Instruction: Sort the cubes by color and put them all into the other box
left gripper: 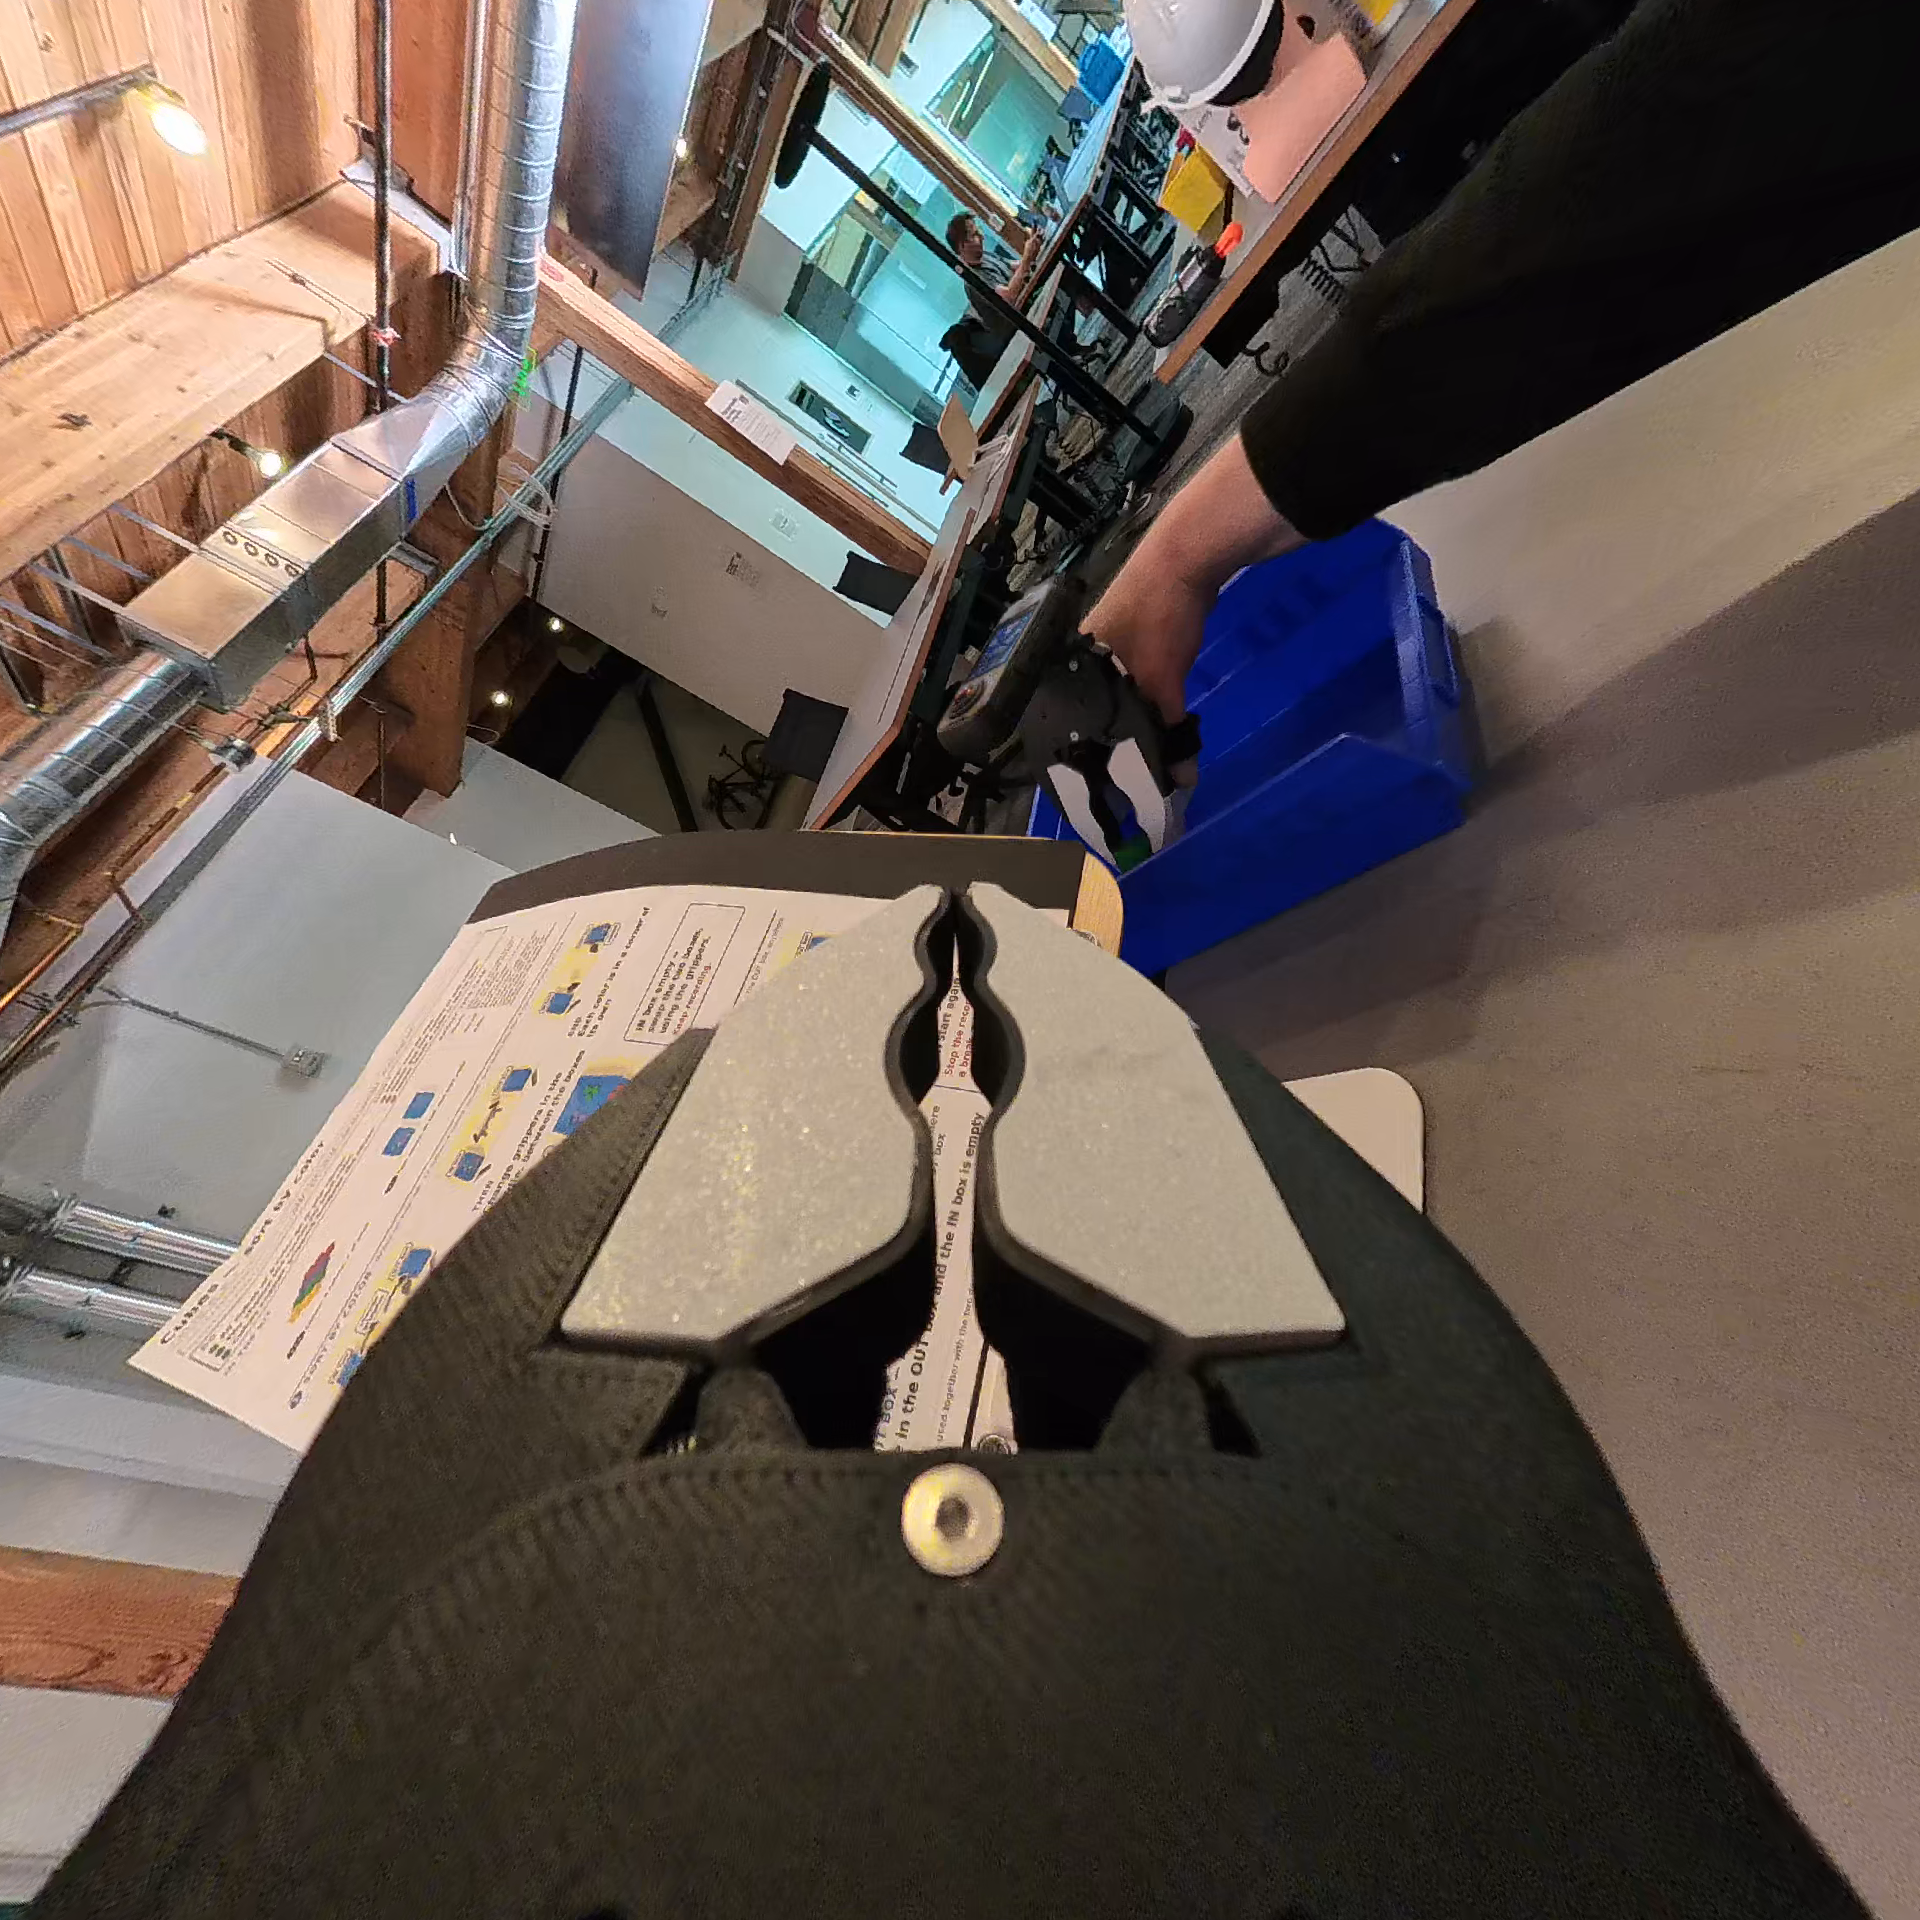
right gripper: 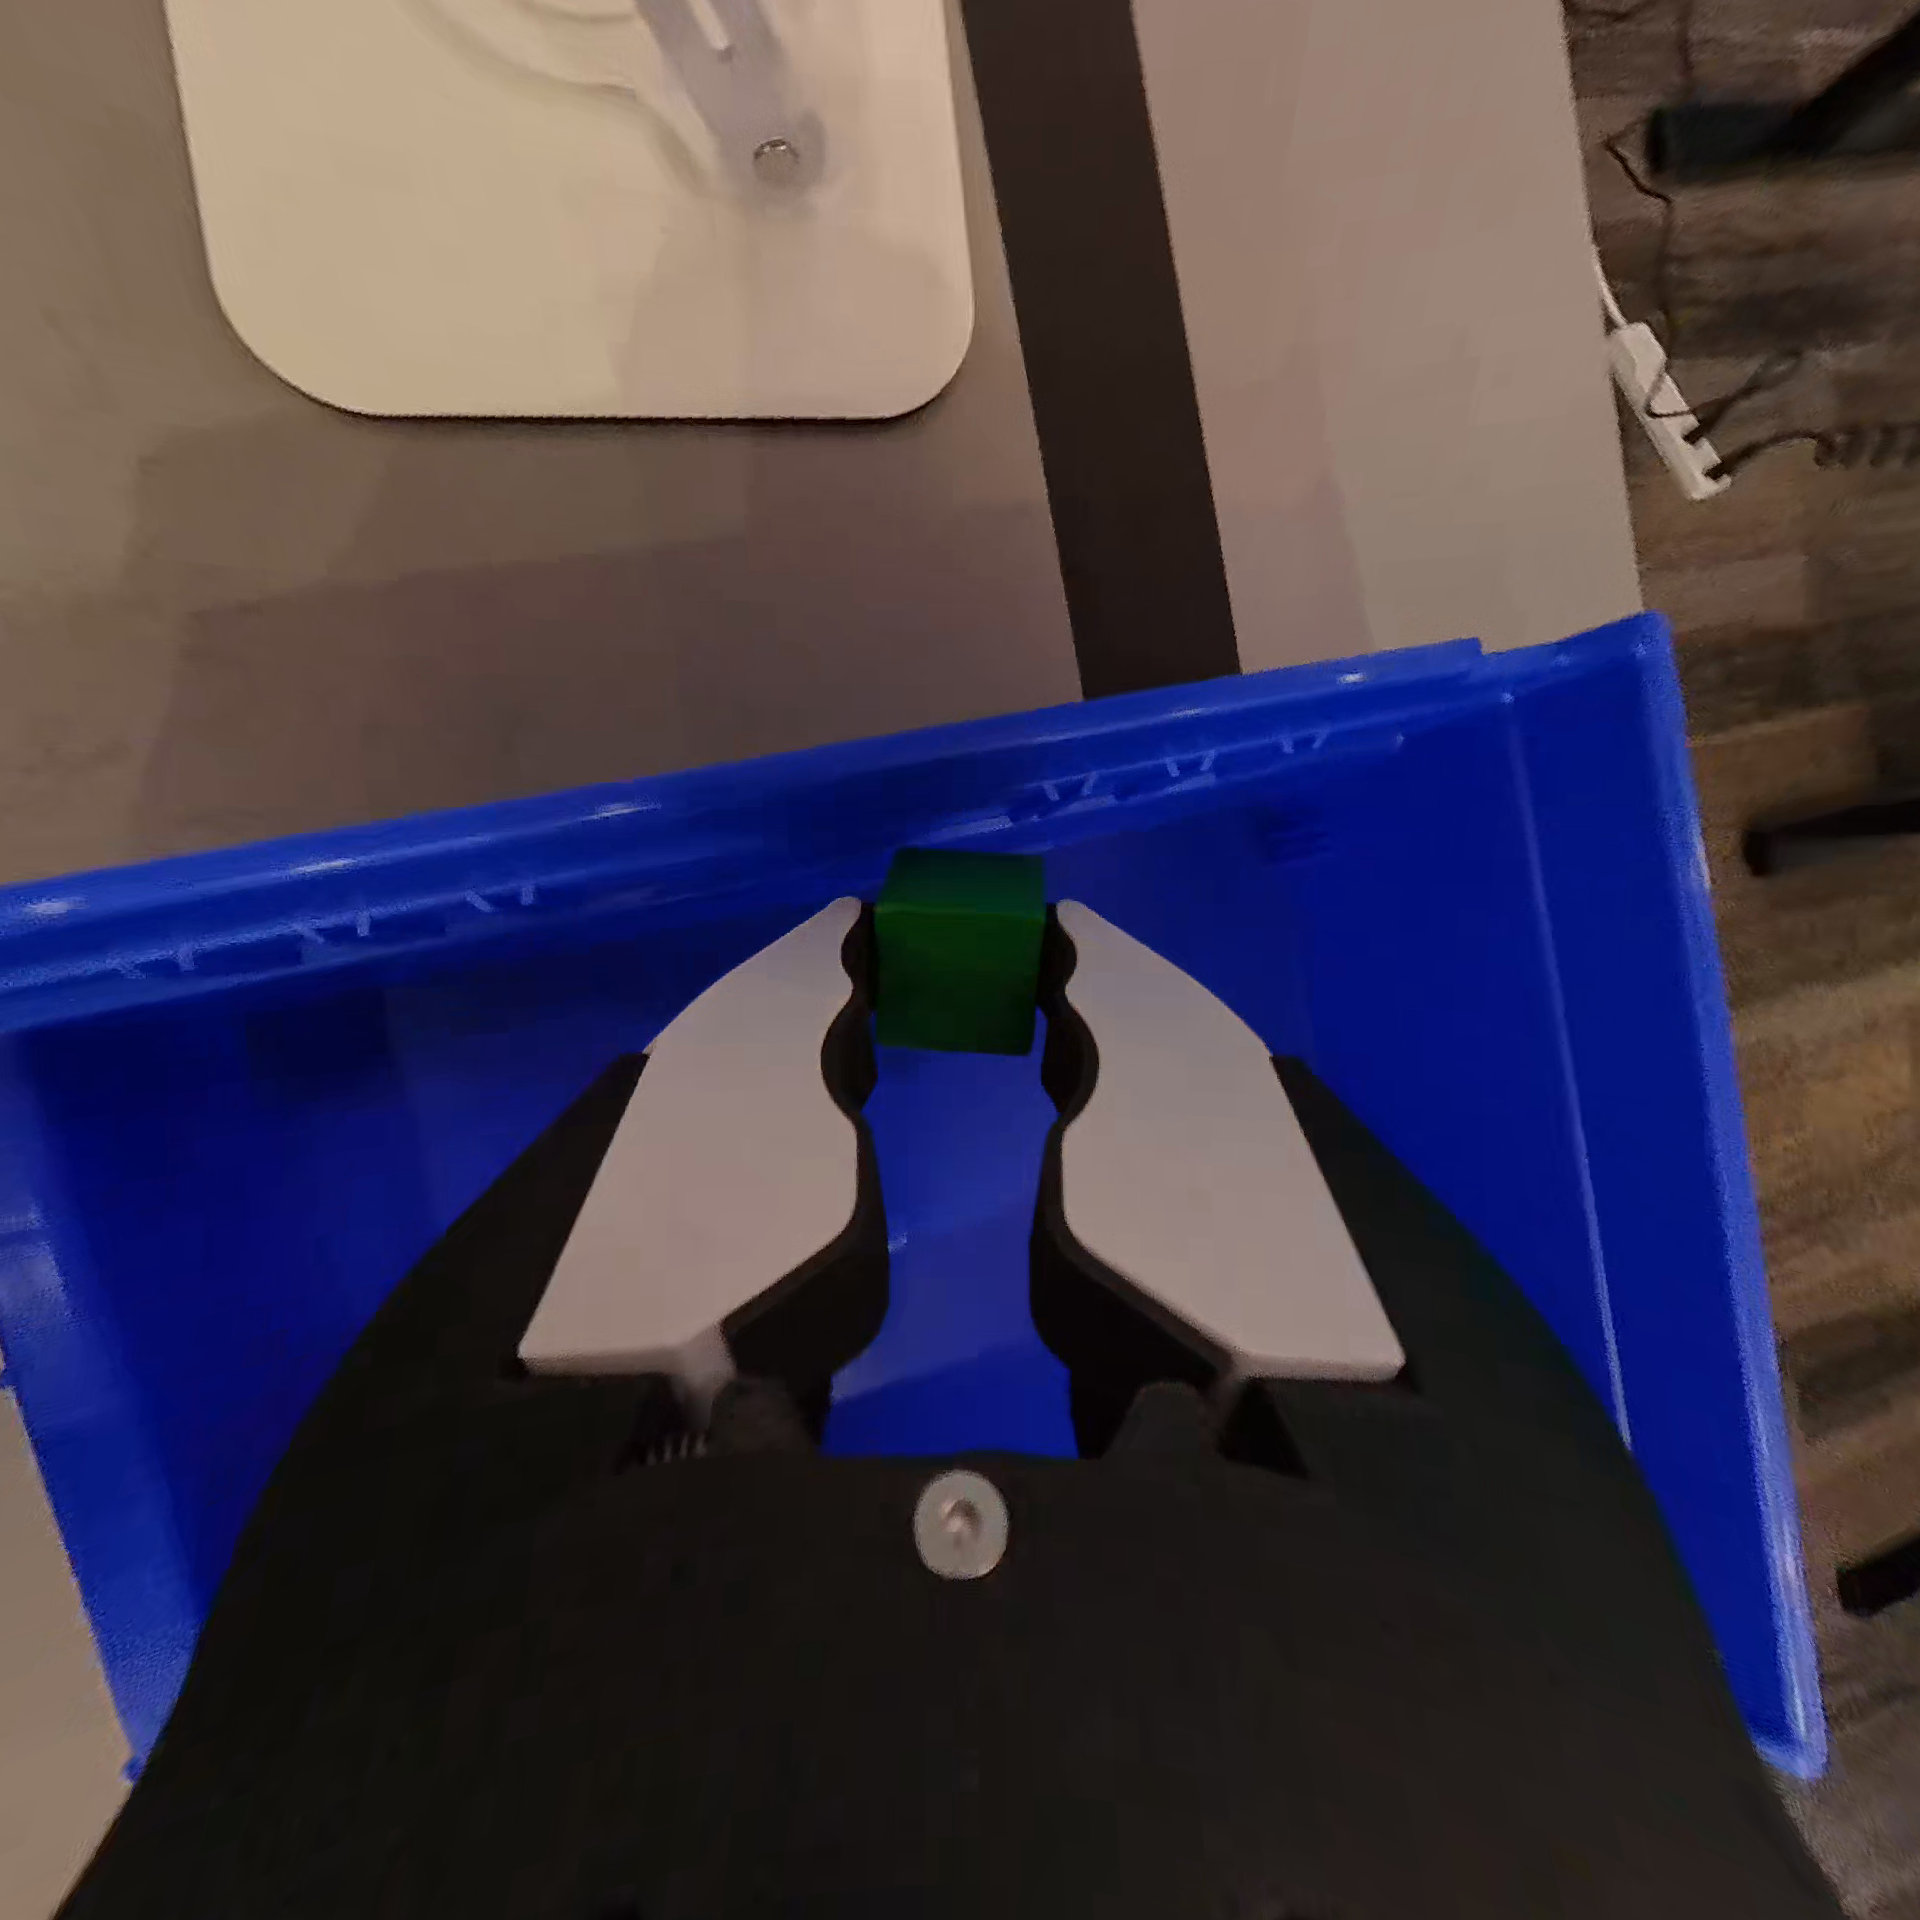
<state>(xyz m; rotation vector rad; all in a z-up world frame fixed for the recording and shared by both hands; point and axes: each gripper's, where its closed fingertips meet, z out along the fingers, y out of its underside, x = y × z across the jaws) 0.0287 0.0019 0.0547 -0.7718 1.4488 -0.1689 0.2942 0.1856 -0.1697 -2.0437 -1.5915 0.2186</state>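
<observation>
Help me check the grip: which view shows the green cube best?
The right wrist view: the green cube sits close up, pinched between the right gripper fingertips over the blue box. The left wrist view shows only a distant green speck.

On your grey table (left gripper: pixel 1662 1039) you have a printed instruction sheet (left gripper: pixel 447 1122) on a tilted stand, whose white base plate (right gripper: pixel 582 229) lies near it. Past the table edge you see wood-plank floor with a white power strip (right gripper: pixel 1662 405). Overhead run silver ducts (left gripper: pixel 312 540) under wooden boards.
</observation>
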